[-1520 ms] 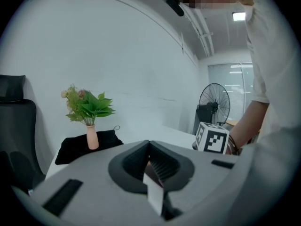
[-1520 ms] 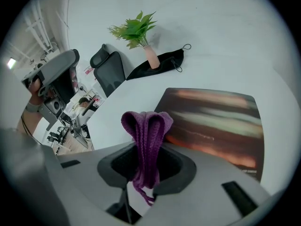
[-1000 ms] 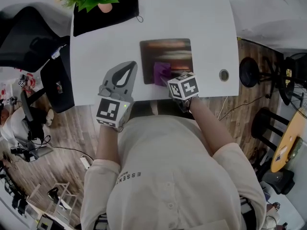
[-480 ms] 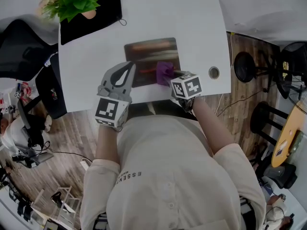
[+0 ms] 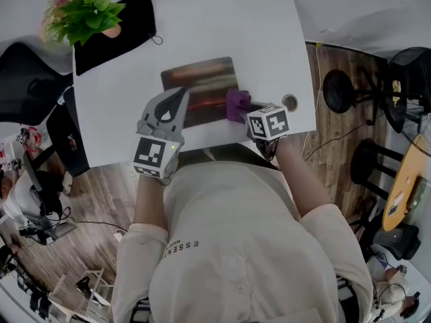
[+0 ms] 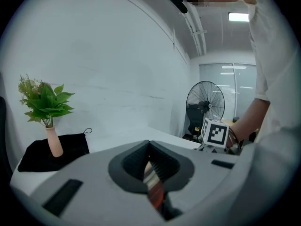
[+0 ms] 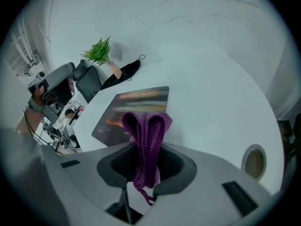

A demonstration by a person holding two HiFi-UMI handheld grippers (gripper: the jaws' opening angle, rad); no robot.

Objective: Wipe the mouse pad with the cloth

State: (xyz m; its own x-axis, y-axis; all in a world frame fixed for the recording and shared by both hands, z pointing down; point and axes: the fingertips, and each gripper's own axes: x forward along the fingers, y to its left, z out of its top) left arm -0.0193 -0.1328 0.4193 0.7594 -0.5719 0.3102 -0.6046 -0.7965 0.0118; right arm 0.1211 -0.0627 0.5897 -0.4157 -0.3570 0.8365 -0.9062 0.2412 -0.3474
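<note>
Right gripper view: cloth [image 7: 146, 126] pinched within right claw [image 7: 143, 161]

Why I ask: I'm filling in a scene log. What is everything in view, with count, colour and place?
white desk: one, white, middle of the head view.
dark rectangular mouse pad with reddish streaks: one, on the desk's near half.
purple knitted cloth: one, at the pad's near-right corner.
green leafy plant in a pink vase: one, far-left desk corner, standing on the black fabric.
black fabric with a cord loop: one, far-left corner.
round cable hole: one, desk's near-right part.
black office chair: one, left of the desk.
black pedestal fan: one, beyond the desk.
left gripper: one, grey, jaws together, tip over the pad's near-left part.
right gripper: one, grey, shut on the cloth.
</note>
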